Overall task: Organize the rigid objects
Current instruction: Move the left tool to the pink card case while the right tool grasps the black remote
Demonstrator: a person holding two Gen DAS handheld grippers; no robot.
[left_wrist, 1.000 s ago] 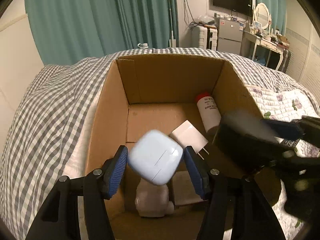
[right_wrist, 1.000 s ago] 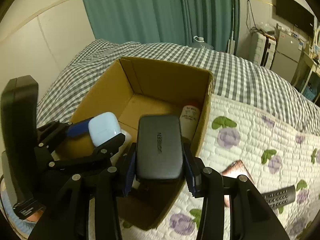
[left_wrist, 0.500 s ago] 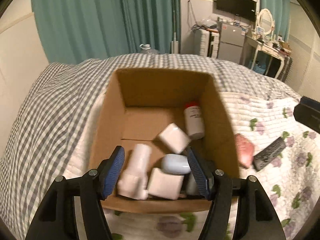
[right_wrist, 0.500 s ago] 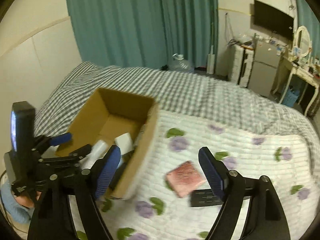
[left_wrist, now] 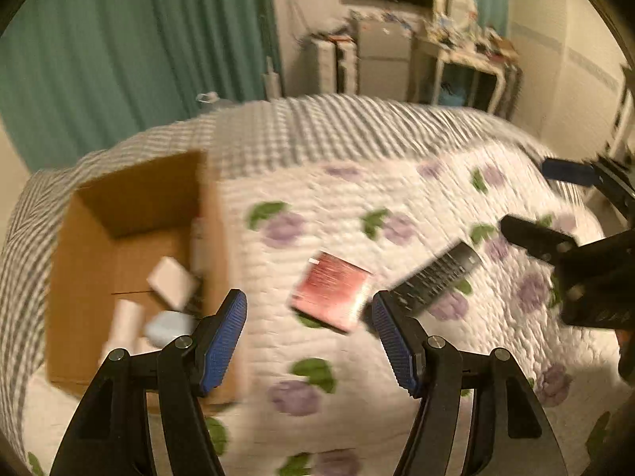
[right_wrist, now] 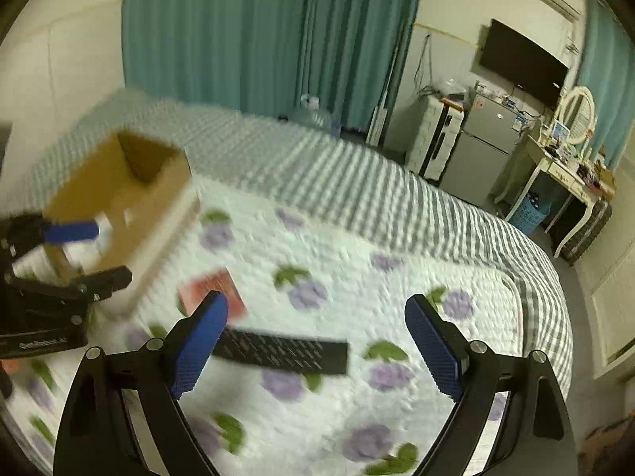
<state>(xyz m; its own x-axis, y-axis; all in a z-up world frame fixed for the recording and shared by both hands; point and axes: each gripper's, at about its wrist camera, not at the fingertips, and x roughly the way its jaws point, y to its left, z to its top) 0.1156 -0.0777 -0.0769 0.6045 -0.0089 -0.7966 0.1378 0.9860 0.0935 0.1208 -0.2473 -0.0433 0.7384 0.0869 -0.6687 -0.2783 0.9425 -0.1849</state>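
Observation:
An open cardboard box (left_wrist: 131, 238) stands on the bed at the left and holds several white items and a pale blue case (left_wrist: 166, 327). It also shows in the right wrist view (right_wrist: 119, 198). A red flat packet (left_wrist: 331, 289) and a black remote (left_wrist: 436, 277) lie on the floral quilt to the box's right. My left gripper (left_wrist: 309, 337) is open and empty, just short of the red packet. My right gripper (right_wrist: 315, 347) is open and empty above the remote (right_wrist: 281, 351), with the red packet (right_wrist: 214, 289) behind its left finger.
The floral quilt (right_wrist: 337, 277) covers the near part of the bed, with a grey checked blanket (right_wrist: 317, 174) beyond. Teal curtains, a small fridge (right_wrist: 484, 146), a white desk and a wall TV stand past the bed's far edge.
Both grippers let go of their loads, the pale blue case and the black case, over the box and opened. Both then swung right, away from the box, toward the red packet and remote.

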